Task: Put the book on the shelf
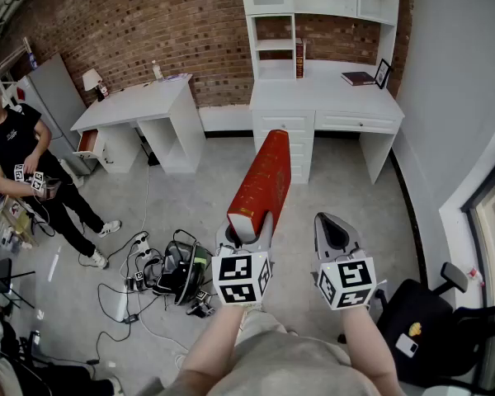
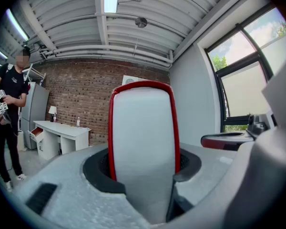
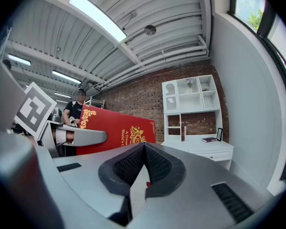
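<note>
At one o'clock, a white wooden desk with shelves [image 1: 313, 97] is seen; a flat dark book [image 1: 358, 78] and a black-framed picture [image 1: 383, 73] are set on it.

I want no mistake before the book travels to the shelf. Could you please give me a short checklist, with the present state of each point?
1. left gripper clamped on the red book: ok.
2. Grip on the book's one end firm enough: cannot tell.
3. right gripper shut, nothing in it: ok.
4. white shelf shows open compartments: ok.
5. Book close enough to the shelf: not ok, floor lies between.
</note>
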`<state>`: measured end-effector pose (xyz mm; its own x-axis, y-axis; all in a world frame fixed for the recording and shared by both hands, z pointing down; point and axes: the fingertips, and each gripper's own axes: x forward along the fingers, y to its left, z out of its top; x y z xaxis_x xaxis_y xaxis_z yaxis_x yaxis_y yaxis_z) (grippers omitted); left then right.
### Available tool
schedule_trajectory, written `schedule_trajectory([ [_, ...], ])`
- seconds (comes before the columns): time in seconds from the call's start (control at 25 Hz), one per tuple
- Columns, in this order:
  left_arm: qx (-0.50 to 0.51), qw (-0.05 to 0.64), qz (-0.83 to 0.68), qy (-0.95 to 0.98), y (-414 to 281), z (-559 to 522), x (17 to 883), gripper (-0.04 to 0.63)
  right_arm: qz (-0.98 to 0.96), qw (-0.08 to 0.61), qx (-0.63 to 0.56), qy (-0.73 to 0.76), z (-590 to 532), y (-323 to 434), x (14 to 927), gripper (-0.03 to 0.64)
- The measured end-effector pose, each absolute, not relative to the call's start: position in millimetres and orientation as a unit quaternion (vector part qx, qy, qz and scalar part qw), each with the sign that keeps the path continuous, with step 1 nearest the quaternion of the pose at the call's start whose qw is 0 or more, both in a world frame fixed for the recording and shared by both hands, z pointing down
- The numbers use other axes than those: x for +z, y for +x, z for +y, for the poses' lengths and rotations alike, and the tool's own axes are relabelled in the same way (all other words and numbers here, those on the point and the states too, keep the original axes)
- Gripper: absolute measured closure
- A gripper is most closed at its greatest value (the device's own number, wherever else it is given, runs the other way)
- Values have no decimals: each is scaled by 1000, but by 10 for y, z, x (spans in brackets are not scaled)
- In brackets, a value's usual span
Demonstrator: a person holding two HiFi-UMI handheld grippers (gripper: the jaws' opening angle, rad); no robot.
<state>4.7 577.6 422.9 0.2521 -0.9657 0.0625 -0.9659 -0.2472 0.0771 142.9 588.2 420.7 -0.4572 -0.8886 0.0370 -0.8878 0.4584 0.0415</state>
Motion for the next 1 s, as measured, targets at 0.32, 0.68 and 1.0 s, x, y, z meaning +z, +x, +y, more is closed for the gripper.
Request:
schedule_trajectory([
  [0.32,2,56,-613,788,27,5774,4285,362,-855,28,-8,518,5886,1401,4222,611],
  [0.68,1,68,-613,787,62,5720,4322,362,-856,24,2,517,5835,1449,4236,611],
  [1.0,4,74,-610,789,20,5407,4403,362,-855,24,8,518,5527,1447,4291,611],
])
